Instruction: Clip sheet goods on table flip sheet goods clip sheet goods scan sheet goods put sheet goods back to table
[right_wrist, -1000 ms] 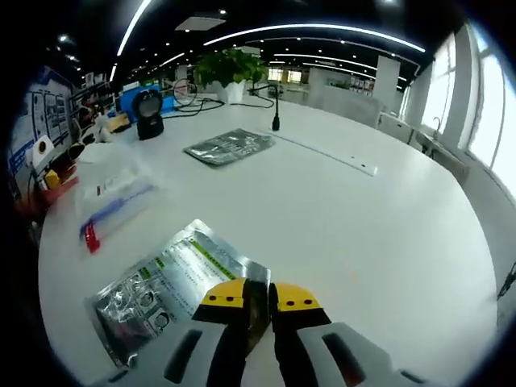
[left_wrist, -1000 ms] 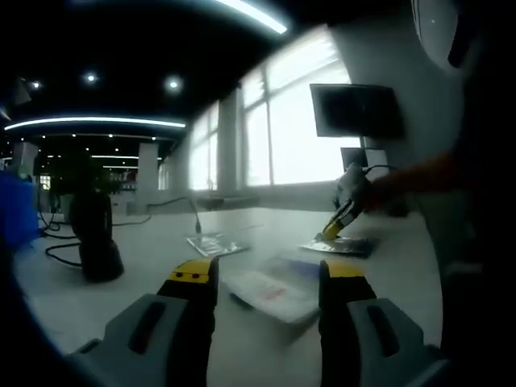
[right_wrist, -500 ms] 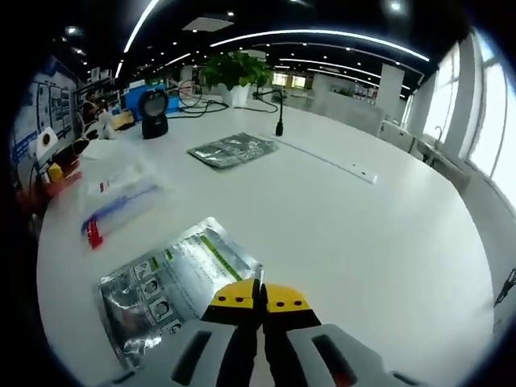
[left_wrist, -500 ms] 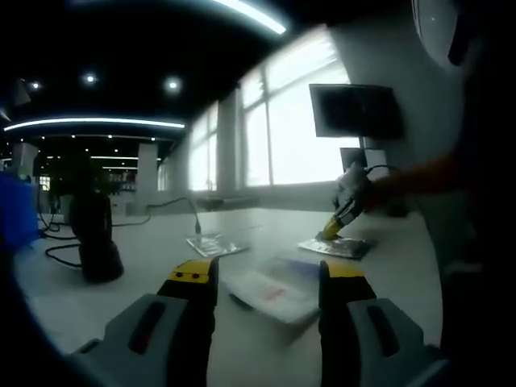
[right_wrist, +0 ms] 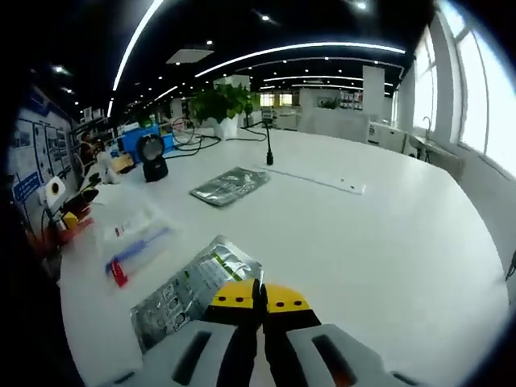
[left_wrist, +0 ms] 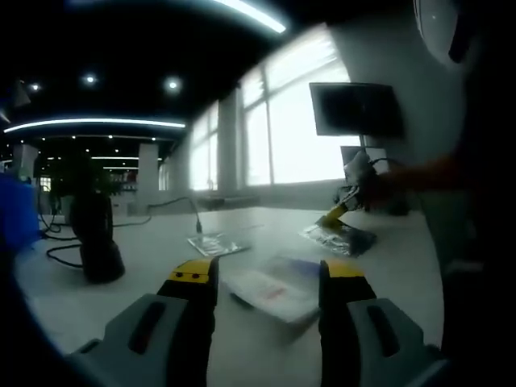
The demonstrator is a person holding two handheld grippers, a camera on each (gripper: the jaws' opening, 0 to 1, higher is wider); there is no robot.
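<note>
Silver foil pouch (right_wrist: 196, 286), near the desk (right_wrist: 387, 234) edge, is pinched at one corner by the right gripper (right_wrist: 258, 296). The left gripper (left_wrist: 266, 278) is spread. Risk: the thin corner hold slips during flipping.

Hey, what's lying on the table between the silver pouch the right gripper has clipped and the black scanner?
A clear packet with red and blue print, seen in the right gripper view between the pouch and the scanner.

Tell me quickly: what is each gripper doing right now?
Left gripper: open, holding nothing.
Right gripper: shut on the silver packet, clamped at its edge.
</note>
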